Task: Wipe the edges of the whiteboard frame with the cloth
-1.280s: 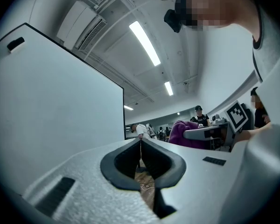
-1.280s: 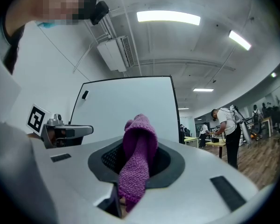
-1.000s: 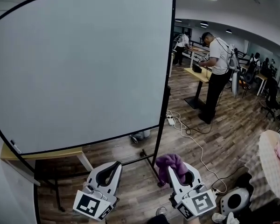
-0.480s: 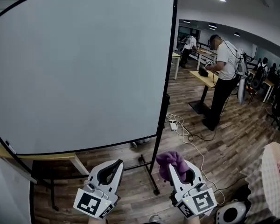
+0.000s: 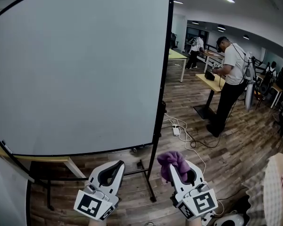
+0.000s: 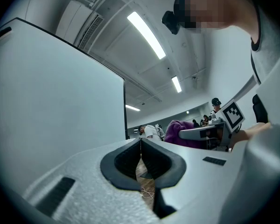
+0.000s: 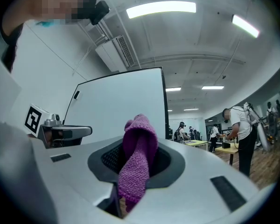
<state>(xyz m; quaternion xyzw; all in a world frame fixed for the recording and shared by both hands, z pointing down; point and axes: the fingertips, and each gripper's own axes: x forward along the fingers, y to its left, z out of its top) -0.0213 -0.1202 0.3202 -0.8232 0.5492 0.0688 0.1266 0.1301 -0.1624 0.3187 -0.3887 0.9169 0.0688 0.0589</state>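
Presently, the purple cloth [image 5: 171,162] is held clamped in the right gripper [image 5: 180,172], below the whiteboard frame [image 5: 163,79] and just right of its right upright. That upright runs vertically, rising away from the cloth. The left gripper [image 5: 110,171], jaws together on nothing, is held below the frame's bottom edge. The right gripper is judged the nearer to the upright.

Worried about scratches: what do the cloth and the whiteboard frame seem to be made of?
The cloth looks like soft purple knit or terry fabric: its surface is nubby and looped, and it folds limply. The frame looks like thin black metal or plastic with a smooth, dull finish; which of the two cannot be told.
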